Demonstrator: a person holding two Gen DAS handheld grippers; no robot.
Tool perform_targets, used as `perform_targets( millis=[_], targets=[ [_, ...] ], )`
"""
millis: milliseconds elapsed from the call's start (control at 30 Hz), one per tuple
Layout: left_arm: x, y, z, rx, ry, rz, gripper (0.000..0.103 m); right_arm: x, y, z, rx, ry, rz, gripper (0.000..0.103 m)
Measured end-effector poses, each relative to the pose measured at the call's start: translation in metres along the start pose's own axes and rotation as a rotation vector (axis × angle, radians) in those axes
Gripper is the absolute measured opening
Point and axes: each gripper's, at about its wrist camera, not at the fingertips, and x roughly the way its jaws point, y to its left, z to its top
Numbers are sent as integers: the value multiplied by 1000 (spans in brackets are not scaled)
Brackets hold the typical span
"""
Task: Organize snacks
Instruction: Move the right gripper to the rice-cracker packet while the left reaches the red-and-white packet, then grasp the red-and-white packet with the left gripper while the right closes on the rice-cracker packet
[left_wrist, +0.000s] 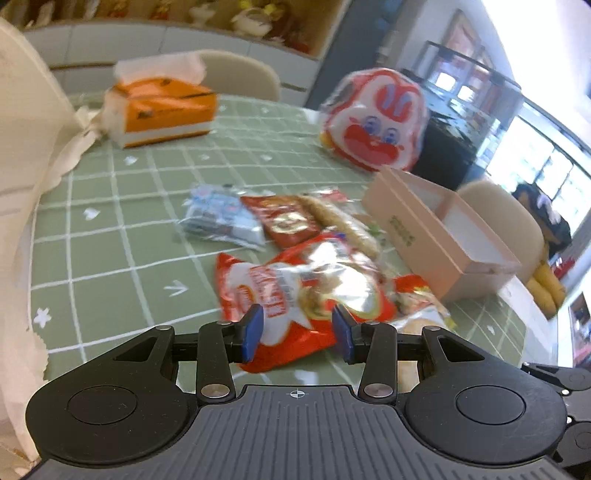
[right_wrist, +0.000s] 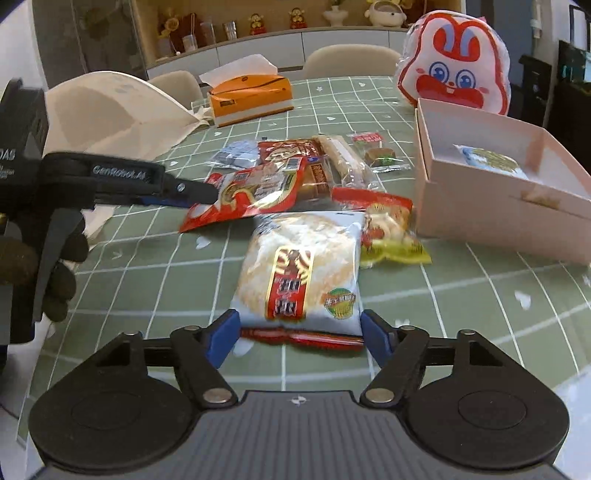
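The left gripper (left_wrist: 298, 330) is pinching a crinkly red-and-white foil snack bag (left_wrist: 295, 295) just above the green checked tablecloth (left_wrist: 110, 229). The right gripper (right_wrist: 299, 338) is spread around a pale rice-cracker packet (right_wrist: 299, 269) near the front edge, its pads not visibly pressing. The slick film could be slipping free before reaching the pink cardboard box (right_wrist: 491, 206) at the right edge.

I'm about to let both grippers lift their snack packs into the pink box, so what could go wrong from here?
The right gripper straddles only the near end of the rice cracker pack, so it may droop or slip. The left gripper holds the red snack bag, which overlaps neighbouring packs and could drag them along.
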Motion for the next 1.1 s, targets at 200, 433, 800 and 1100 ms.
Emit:
perform_targets(
  millis=[200, 433, 800, 1100],
  targets=[
    [0, 6, 3, -6, -57, 20, 46, -10, 11, -19, -71, -42, -32, 71],
    [16, 40, 2, -131, -23, 8, 46, -17, -11, -25, 40, -108, -27, 77],
    [-2, 17, 0, -65, -17, -53, 45, -17, -28, -23, 96, -119, 46, 81],
    [53, 18, 26, -67, -28, -29, 46, -23, -41, -28, 172, -144, 76, 82]
  ],
)
